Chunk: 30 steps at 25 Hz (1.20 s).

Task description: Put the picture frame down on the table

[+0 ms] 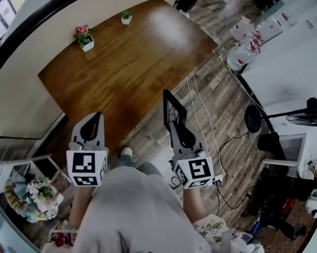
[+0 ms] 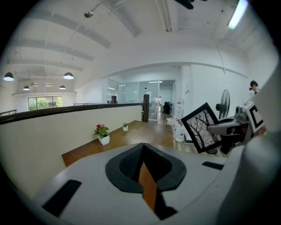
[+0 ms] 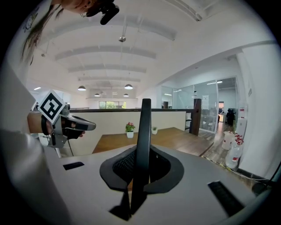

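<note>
The black picture frame [image 1: 173, 109] stands upright over the floor, just off the near right edge of the wooden table [image 1: 130, 59]. My right gripper [image 1: 175, 126] is shut on its lower edge. In the right gripper view the frame [image 3: 143, 140] is edge-on between the jaws. The left gripper view shows its face, a bare-branch print [image 2: 202, 127]. My left gripper [image 1: 98, 116] is shut on nothing and hovers at the table's near corner, left of the frame.
A pot of pink flowers [image 1: 85, 37] and a small green plant [image 1: 126, 17] stand along the table's far left edge. Water jugs [image 1: 246, 43] and a standing fan [image 1: 311, 111] are on the right. Cables [image 1: 201, 109] run across the plank floor.
</note>
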Tool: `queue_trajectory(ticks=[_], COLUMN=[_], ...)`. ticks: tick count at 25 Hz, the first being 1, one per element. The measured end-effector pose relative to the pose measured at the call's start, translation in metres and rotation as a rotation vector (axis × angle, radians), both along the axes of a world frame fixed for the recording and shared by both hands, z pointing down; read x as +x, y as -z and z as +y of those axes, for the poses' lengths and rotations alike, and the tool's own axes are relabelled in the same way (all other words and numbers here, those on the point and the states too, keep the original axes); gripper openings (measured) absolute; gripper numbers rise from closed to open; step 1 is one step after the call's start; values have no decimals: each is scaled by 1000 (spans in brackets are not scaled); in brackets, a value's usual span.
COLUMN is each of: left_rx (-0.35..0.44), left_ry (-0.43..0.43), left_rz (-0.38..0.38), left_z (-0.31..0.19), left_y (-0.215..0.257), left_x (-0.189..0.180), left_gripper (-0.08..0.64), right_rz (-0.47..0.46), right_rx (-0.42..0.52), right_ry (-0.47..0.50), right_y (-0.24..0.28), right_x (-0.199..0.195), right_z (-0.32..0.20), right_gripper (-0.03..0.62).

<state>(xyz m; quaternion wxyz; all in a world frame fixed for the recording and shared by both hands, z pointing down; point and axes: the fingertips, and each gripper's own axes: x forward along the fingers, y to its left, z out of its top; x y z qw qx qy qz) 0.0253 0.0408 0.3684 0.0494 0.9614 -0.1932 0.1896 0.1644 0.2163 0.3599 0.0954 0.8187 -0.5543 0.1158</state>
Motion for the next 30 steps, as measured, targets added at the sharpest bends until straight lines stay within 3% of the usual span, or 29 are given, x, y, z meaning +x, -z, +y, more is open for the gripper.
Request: queue_trajectory(ticks=[15,30], left_rx=[-60,-44], left_ry=[289,715], left_rz=[-24,-21], left_z=[-65,-134], left_y=[-24,-8], left_x=[-59,-72], left_gripper=[3,3], right_rz=[-8,-8], right_rx=[-60,-70], right_ry=[303,781], right_y=[-17,-12], right_x=[-20,-12], right_z=[-123,-281], right_gripper=[23,23])
